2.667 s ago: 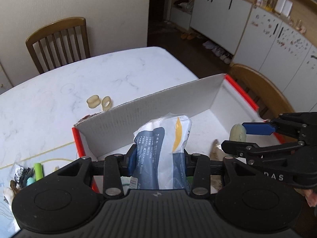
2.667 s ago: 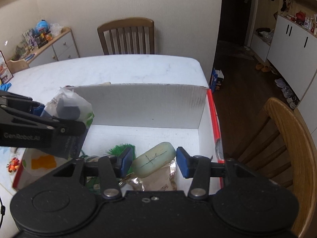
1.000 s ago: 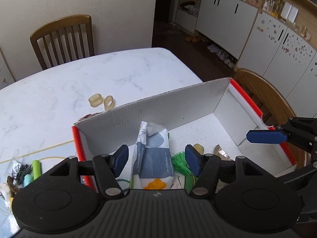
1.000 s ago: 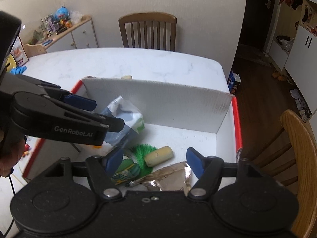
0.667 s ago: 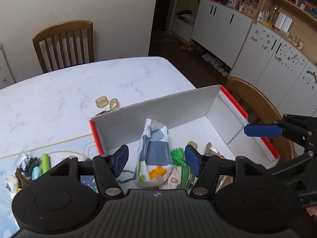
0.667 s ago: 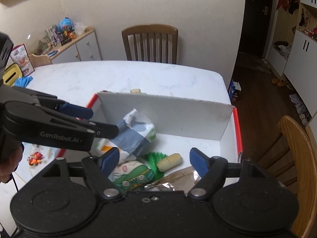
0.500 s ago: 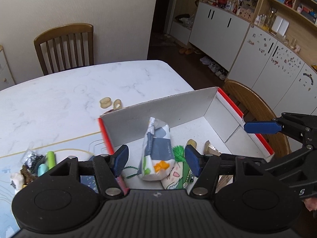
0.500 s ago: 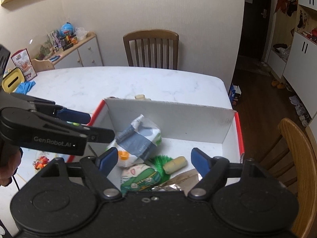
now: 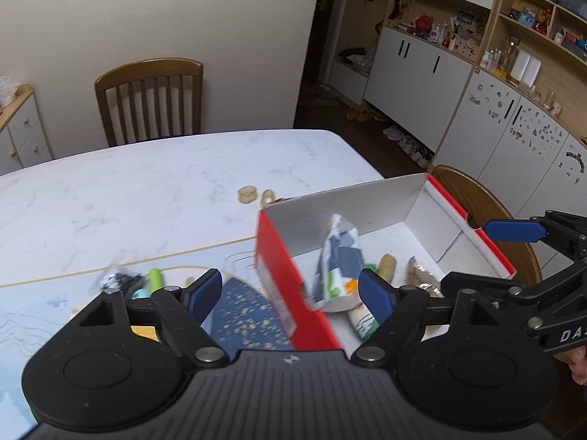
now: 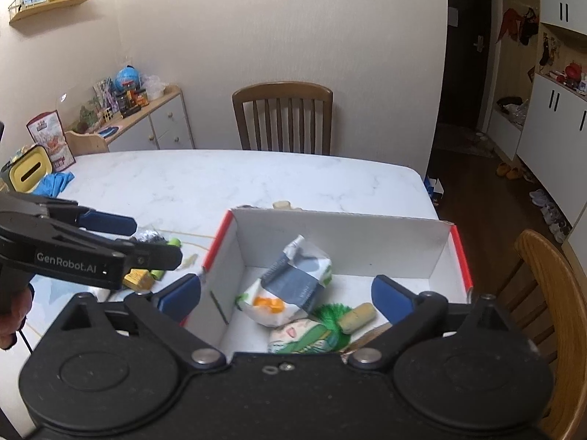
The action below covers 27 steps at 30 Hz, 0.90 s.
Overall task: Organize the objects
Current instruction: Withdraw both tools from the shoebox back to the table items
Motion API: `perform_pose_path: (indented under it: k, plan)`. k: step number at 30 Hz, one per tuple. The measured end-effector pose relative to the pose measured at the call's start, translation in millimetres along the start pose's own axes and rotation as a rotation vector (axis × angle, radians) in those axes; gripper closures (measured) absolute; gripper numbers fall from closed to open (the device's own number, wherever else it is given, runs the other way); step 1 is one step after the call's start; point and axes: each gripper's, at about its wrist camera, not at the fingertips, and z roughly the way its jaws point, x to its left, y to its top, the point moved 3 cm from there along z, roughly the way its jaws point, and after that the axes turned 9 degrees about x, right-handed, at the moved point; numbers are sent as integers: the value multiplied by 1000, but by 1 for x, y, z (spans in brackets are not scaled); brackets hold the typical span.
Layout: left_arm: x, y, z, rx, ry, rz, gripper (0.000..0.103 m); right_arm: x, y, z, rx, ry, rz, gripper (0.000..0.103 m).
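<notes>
Since earlier: both grippers have drawn back and up from the box (image 10: 345, 245); the tissue pack (image 10: 293, 286) and the pale cork-like roll (image 10: 357, 316), held earlier, now lie inside it.
Left gripper (image 9: 290, 293): its fingers have just been opening and stand wide, nothing between the pads; behind the gap lies the box's red side and a blue patterned packet (image 9: 238, 315).
Right gripper (image 10: 286, 295): its fingers have just been opening to about their widest, holding nothing; they hang over the near part of the box.
Box contents: the tissue pack leans on a green cartoon packet (image 10: 304, 335), with a green tuft (image 10: 330, 311), the roll and a foil wrapper (image 9: 420, 278) just beside it.
Left of the box: loose bits on the blue mat (image 9: 22, 315), among them a green tube (image 9: 154, 278), a dark crinkled bag (image 9: 119, 278) and a yellow block (image 10: 136, 278).
Beyond the box: two pale rings (image 9: 254, 195) on the bare tabletop (image 9: 128, 190).
Step in hand: a drop-off looks finished, and both hands are free for the next pick.
Next move: the left gripper probably swings to the mat, settles its open fingers either side of one small item and closes; the rings past the far wall need a longer reach.
</notes>
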Motion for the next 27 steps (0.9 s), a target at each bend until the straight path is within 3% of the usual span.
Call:
perform_pose_path:
  k: [4,6,8,17,27]
  plan:
    - [19,-9,-10,-10,-11,-9,19,16,0,-1,-9,12,19,3]
    - [29,-14,-14,-17,-7,-10,13,26,0,0,-13,19,20,2]
    - [40,-18,-18,-19,7,-8,0,36,0,0,-15,22,16,2]
    - [100,-44,-31,-47,60,-24,0,76,0,10,13,35,9,2]
    - [165,-75,-26,-7,61,-56,0,122,-3,31,59,58,-18,3]
